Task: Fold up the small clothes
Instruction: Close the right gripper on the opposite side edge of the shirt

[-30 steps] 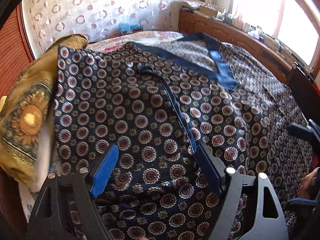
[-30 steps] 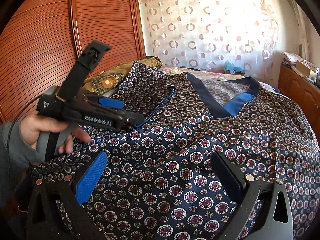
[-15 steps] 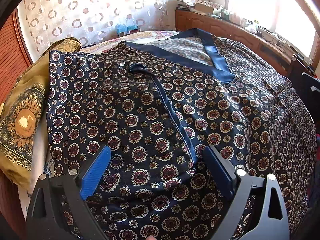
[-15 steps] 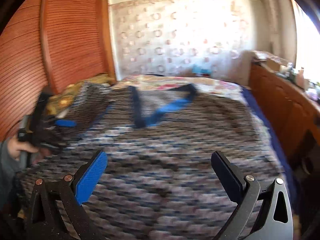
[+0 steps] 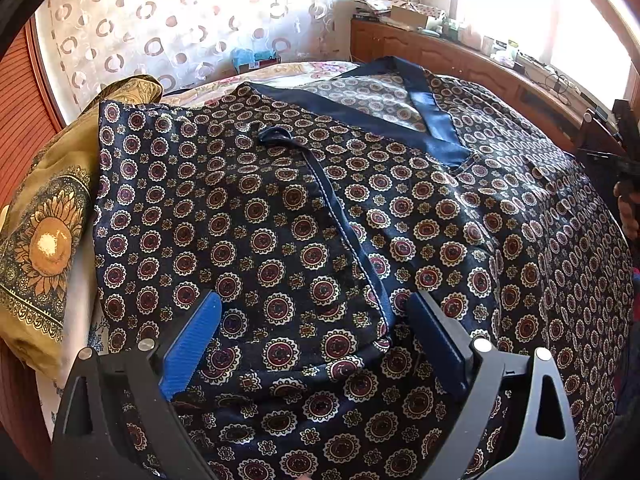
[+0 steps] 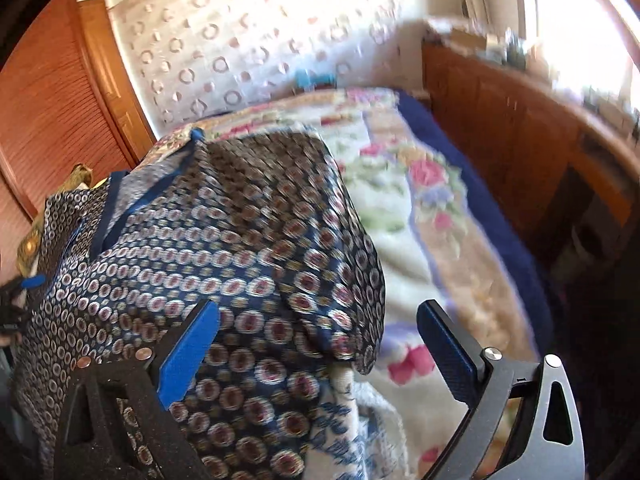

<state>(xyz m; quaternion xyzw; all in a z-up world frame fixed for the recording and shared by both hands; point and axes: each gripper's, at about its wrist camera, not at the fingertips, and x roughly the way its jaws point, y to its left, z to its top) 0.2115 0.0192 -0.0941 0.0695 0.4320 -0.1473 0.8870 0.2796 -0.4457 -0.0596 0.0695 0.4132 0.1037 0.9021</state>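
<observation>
Both sets of fingers stood wide apart with nothing between them. Left gripper (image 5: 314, 332) hovered low over the patterned top (image 5: 280, 208), its blue pad (image 5: 192, 344) and dark pad (image 5: 438, 342) either side of the folded-in sleeve, whose navy cuff edge (image 5: 344, 232) ran away from the jaws. Right gripper (image 6: 318, 344) hung at the garment's other side, over the sleeve end (image 6: 340, 312) where cloth dropped onto the floral blanket (image 6: 420, 208); that view was motion-blurred, so contact couldn't be told.

Top lay spread front-up on the bed, one sleeve already folded over the chest, the other looked unfolded. V-neck trim (image 5: 436, 120) sat further back, a mustard sunflower cloth (image 5: 44, 232) just beside the left edge, then the circle-print curtain (image 5: 180, 32) and the wooden sideboard (image 5: 480, 68) by the window.

Risks, as judged: fabric looked slick and satiny, so a shallow pinch on the right sleeve could slip mid-fold. Grabbing too deep could catch the blanket underneath and drag it along. Left jaws closing now could pull the folded sleeve open. Uneven pull would skew the side fold.
</observation>
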